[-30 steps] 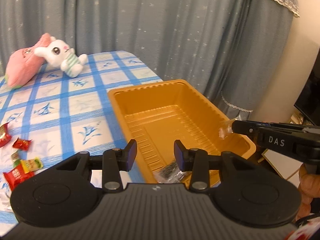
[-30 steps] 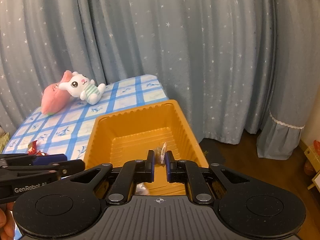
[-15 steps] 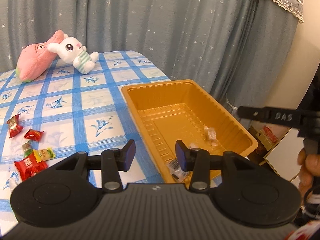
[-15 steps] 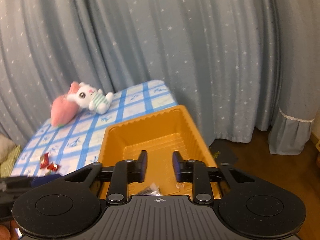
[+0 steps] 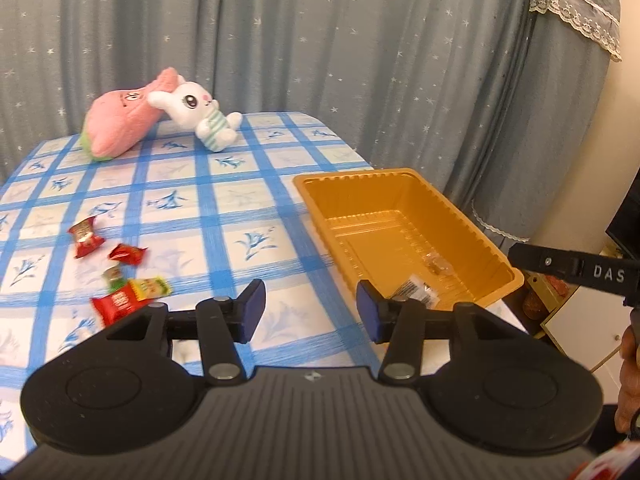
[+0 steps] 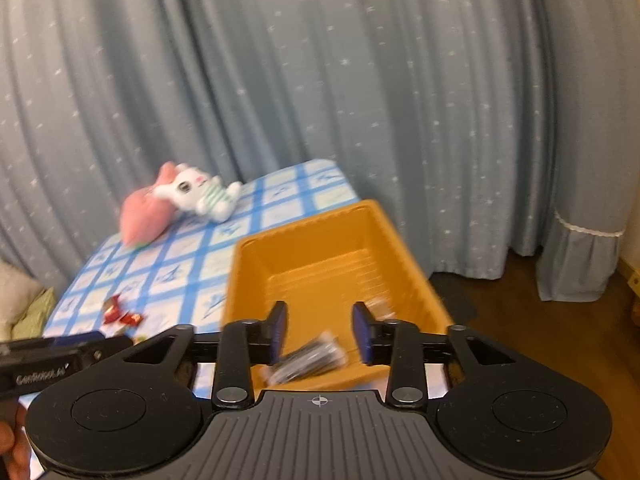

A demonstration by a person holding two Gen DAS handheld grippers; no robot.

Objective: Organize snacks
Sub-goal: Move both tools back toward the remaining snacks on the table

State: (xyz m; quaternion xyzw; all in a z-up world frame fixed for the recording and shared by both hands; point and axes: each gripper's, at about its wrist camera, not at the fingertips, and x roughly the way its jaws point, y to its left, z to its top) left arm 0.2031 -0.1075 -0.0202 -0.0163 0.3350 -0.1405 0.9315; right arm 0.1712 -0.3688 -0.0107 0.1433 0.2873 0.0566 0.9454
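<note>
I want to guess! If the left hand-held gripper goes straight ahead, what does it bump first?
Probably the checked tablecloth, in the bare stretch between the loose snacks and the orange tray; depth is unclear.

The counter [image 5: 224, 216] wears a blue-and-white checked cloth with small blue flower prints. Far ahead of the left hand-held gripper [image 5: 311, 307], at the counter's back edge, a pink plush [image 5: 120, 128] lies with a white bunny plush [image 5: 200, 114] leaning against it. Ahead and left of that hand-held gripper a loose cluster of wrapped snacks [image 5: 120, 276] lies on the cloth, mostly red, one yellow-green. Ahead and right of it an orange tray [image 5: 320, 208] sits at the counter's right edge.
</note>
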